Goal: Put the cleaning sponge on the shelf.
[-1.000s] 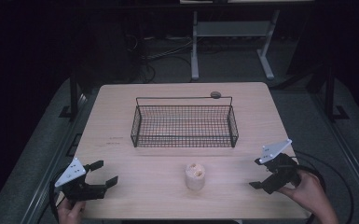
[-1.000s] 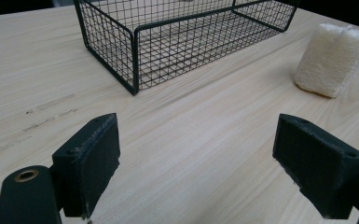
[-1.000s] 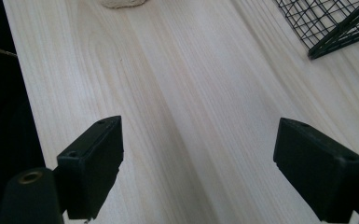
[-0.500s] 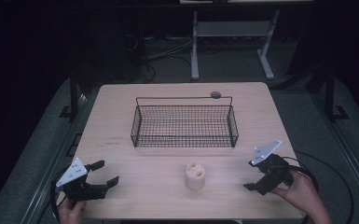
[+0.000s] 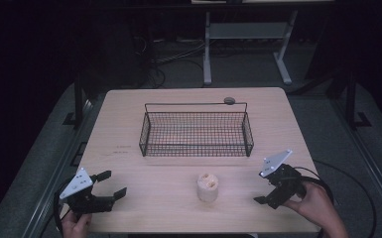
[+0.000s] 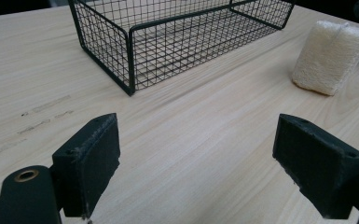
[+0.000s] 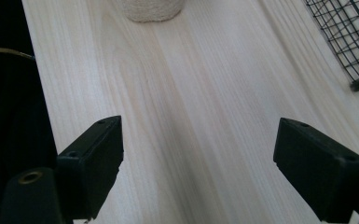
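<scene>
Approach step: right gripper (image 5: 270, 194), fingers apart, sat at three o'clock of the loofah (image 5: 208, 187); next, close in and grasp it

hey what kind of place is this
Probably a lab or recording workspace: a light wooden table in a dark room, loose cables on the floor, and a metal stand behind it.

No readable text, label, brand, number or sign appears on anything here.
</scene>
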Demonstrator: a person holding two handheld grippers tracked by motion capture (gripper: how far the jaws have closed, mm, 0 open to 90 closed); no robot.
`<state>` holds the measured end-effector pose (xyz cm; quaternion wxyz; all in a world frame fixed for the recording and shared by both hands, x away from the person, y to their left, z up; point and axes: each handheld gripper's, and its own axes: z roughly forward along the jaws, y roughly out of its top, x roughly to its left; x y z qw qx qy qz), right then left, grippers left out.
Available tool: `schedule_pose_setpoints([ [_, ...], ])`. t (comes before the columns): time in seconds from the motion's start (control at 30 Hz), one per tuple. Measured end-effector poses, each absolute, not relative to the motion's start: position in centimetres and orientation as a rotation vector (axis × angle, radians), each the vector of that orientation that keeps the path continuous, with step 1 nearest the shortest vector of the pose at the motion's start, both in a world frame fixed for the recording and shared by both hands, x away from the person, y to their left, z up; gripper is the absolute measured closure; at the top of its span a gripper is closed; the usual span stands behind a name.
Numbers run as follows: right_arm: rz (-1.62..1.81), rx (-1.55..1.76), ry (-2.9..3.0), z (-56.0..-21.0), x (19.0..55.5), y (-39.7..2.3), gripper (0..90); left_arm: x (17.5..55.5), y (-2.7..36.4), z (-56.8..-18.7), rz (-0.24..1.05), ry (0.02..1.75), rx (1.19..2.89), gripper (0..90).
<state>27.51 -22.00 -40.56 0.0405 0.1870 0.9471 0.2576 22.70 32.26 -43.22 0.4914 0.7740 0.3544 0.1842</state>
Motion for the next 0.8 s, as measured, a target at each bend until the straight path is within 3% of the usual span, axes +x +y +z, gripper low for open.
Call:
schedule_pose_setpoints([
  [0.8,0.749,0.513,2.948,-39.8,28.0,-19.0,15.2,22.6,32.3,-43.2,0.449,0.861,1.879,14.1],
])
